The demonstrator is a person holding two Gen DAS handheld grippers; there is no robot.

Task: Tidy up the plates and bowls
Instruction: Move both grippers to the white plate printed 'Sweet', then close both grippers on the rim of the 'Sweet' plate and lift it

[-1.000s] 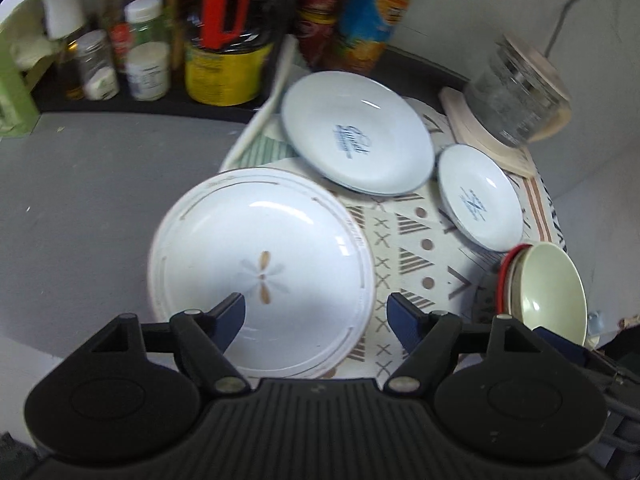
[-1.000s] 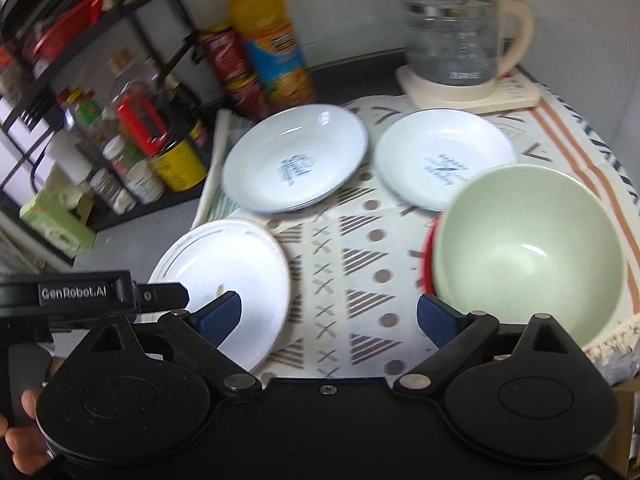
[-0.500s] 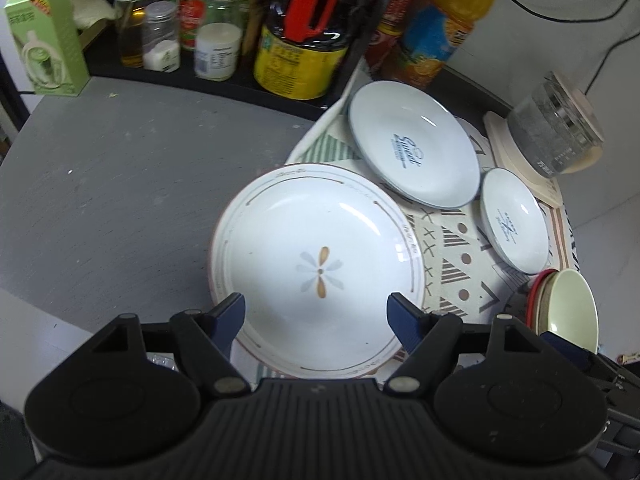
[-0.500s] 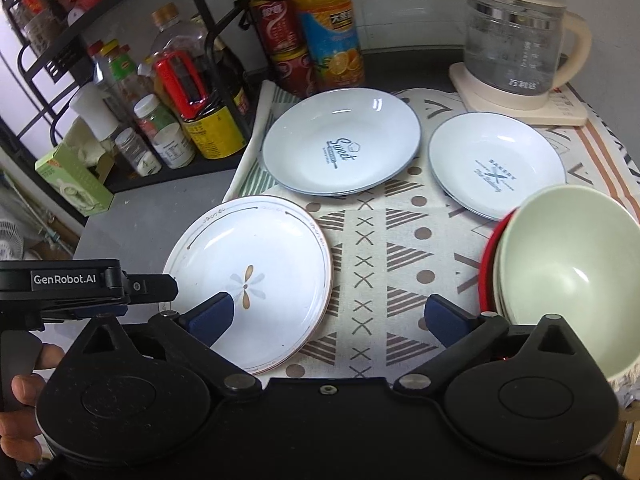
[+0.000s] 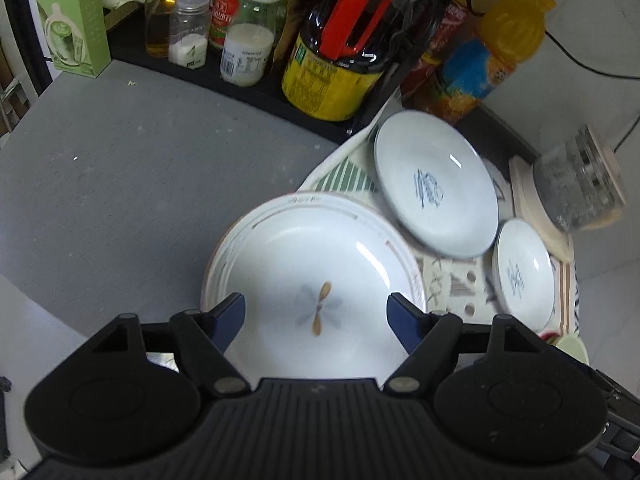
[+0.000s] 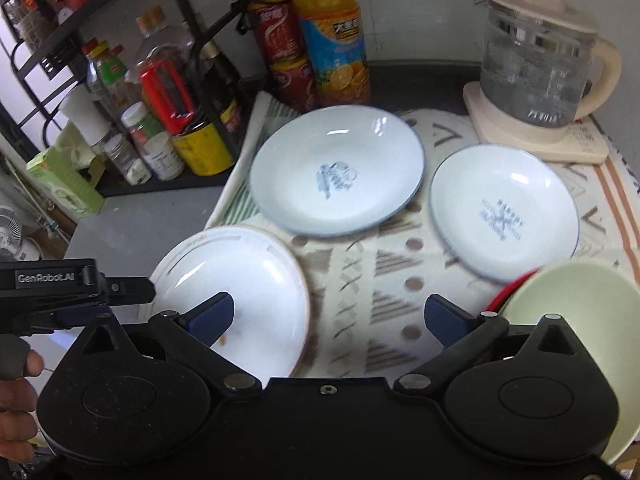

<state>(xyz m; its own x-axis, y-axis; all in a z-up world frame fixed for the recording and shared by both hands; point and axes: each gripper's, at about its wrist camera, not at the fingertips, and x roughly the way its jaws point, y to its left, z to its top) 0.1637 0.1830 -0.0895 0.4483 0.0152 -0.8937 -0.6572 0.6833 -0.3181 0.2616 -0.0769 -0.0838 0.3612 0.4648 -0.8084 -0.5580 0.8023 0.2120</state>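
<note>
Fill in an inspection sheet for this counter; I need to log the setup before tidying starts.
Surface: grey counter, patterned mat on its right part.
Job's things: flower plate, large blue-rimmed plate, small plate, green bowl nested in a red one.
Clutter: bottles, jars, green carton.
Grippers: left gripper and right gripper open, empty.
Cables: black cable on wall.
Surroundings: glass kettle, black rack.
</note>
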